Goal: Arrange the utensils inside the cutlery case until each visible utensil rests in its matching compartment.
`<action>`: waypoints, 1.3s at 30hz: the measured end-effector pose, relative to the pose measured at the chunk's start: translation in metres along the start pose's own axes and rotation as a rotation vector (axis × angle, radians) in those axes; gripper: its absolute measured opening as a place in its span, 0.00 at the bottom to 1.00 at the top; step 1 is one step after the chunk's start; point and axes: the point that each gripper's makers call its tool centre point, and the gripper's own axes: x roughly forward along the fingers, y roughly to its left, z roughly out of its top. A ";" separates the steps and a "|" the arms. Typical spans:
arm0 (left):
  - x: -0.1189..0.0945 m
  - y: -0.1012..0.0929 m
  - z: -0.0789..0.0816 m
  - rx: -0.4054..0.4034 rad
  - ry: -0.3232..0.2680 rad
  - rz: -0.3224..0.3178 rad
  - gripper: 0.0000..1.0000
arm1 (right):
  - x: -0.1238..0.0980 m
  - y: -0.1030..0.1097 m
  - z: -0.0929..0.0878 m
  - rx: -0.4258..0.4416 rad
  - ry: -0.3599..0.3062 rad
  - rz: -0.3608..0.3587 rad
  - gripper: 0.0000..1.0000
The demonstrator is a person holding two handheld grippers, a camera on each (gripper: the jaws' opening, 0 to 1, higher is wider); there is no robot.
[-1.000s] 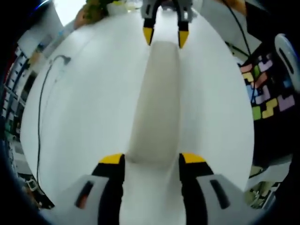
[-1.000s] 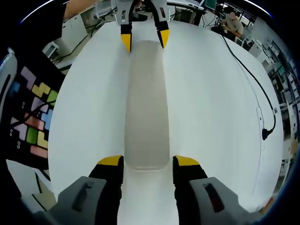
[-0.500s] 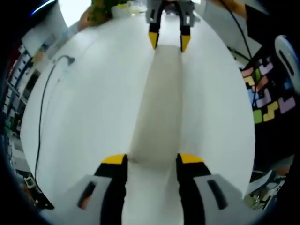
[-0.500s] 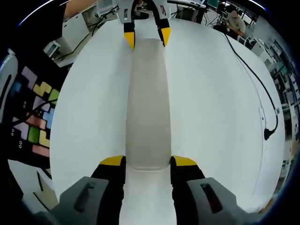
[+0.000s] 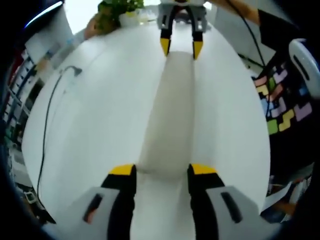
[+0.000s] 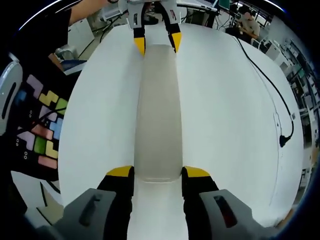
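Left tongs point(image 5: 156, 172) — right tongs point(image 6: 157, 173), cutlery case point(image 6: 156, 115) spanning between both

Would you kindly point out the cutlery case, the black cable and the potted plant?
cutlery case point(image 6: 158, 115), right gripper view, middle of its closed beige lid.
black cable point(image 5: 46, 131), left gripper view, mid-run across the white table.
potted plant point(image 5: 114, 7), left gripper view, its green leaves.
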 end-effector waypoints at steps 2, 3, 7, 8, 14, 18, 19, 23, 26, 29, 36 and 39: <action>0.000 0.000 0.001 0.001 -0.024 -0.005 0.43 | 0.000 -0.001 -0.001 0.003 -0.001 -0.001 0.38; 0.000 0.001 0.004 -0.006 -0.055 -0.006 0.43 | 0.000 -0.001 -0.002 0.005 0.001 -0.002 0.38; 0.002 -0.001 0.008 -0.015 -0.128 -0.029 0.43 | 0.002 -0.001 -0.007 0.015 0.020 0.004 0.38; 0.003 0.000 0.009 -0.018 -0.141 -0.030 0.43 | 0.003 -0.001 -0.008 0.016 0.022 0.005 0.38; 0.009 0.000 0.012 -0.018 -0.224 -0.035 0.43 | 0.007 -0.006 -0.015 0.026 0.041 0.010 0.38; 0.015 -0.001 0.013 -0.029 -0.281 -0.037 0.43 | 0.006 -0.021 -0.018 0.028 0.058 0.011 0.38; 0.017 -0.001 0.012 -0.033 -0.291 -0.034 0.43 | 0.006 -0.023 -0.018 0.030 0.059 0.011 0.38; 0.019 -0.002 0.013 -0.041 -0.329 -0.031 0.43 | 0.004 -0.025 -0.020 0.029 0.070 0.008 0.38; 0.020 -0.003 0.015 -0.037 -0.358 -0.020 0.43 | 0.003 -0.022 -0.021 0.034 0.078 0.003 0.38; 0.020 -0.002 0.018 -0.040 -0.398 -0.013 0.43 | 0.003 -0.022 -0.022 0.030 0.093 0.001 0.38; 0.021 0.001 0.021 -0.039 -0.446 -0.002 0.43 | 0.006 -0.013 -0.020 -0.010 0.180 -0.013 0.38; 0.021 0.002 0.023 -0.055 -0.470 -0.002 0.44 | 0.007 -0.002 -0.021 -0.013 0.196 -0.010 0.38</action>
